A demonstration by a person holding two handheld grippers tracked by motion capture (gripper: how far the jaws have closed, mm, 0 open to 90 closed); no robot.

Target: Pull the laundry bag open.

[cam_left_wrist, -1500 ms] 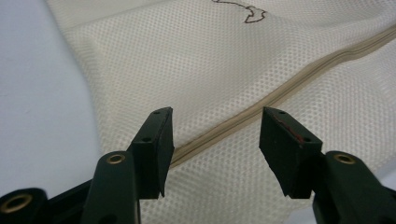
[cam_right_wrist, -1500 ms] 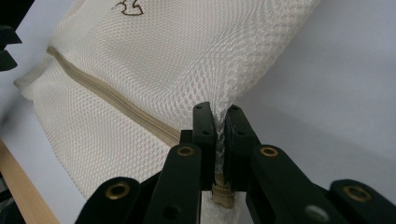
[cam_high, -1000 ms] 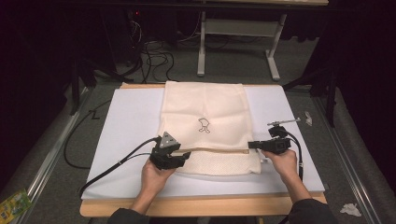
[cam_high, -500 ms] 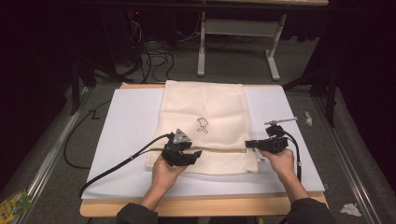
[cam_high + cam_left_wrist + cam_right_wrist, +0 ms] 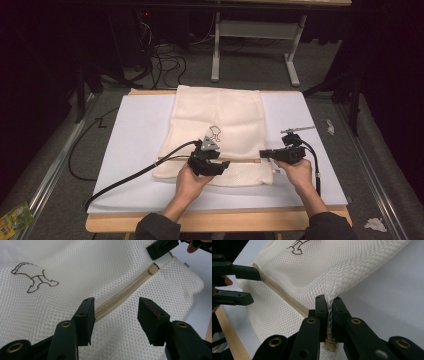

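Here, two grippers, one mesh bag (image 5: pixel 220 120), one zipper (image 5: pixel 122 296).

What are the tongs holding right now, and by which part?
The right tongs pinch the mesh bag at the end of its zipper. The left tongs hold nothing, open over the zipper.

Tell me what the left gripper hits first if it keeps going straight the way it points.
Probably the right gripper. The left gripper, jaws open, points along the tan zipper of the mesh bag, and the right gripper pinches the bag at that zipper's far end. Depth is hard to judge.
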